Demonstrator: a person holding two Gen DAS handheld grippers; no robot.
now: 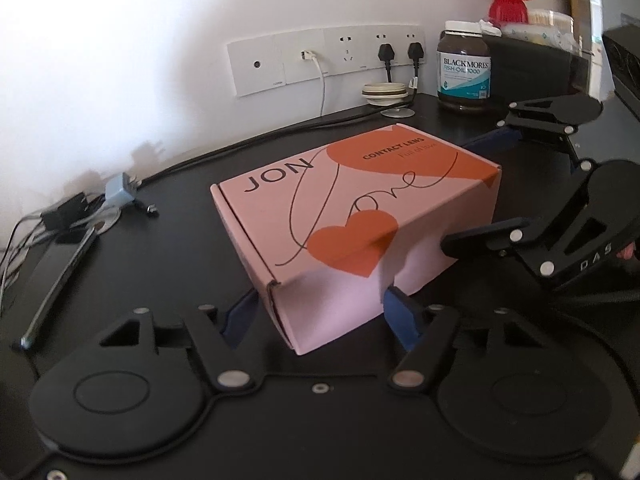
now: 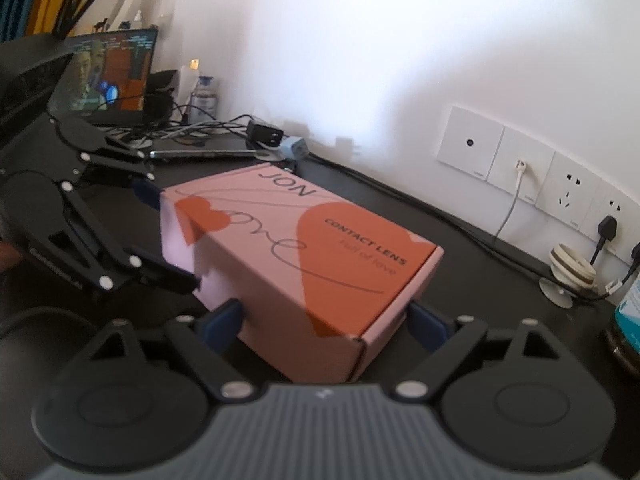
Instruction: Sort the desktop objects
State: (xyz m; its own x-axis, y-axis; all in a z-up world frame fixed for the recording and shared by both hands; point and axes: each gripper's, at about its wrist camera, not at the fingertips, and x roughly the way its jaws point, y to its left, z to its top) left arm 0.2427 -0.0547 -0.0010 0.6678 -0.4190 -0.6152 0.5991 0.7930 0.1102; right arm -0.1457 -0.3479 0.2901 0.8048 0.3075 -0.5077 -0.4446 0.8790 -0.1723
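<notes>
Left wrist view shows the pink cardboard contact-lens box with orange hearts point(image 1: 352, 216) lying on the black desktop point(image 1: 168, 264), one end between the left gripper point(image 1: 320, 316), the other between the right gripper point(image 2: 324, 320). Both straddle it; whether the blue pads point(image 1: 400, 316) press yet, I cannot tell. Uneven squeezing could twist the light box or dent its walls.

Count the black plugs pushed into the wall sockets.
2: one black plug and a second side by side at the right end of the socket strip. A white cable is plugged in further left.
</notes>
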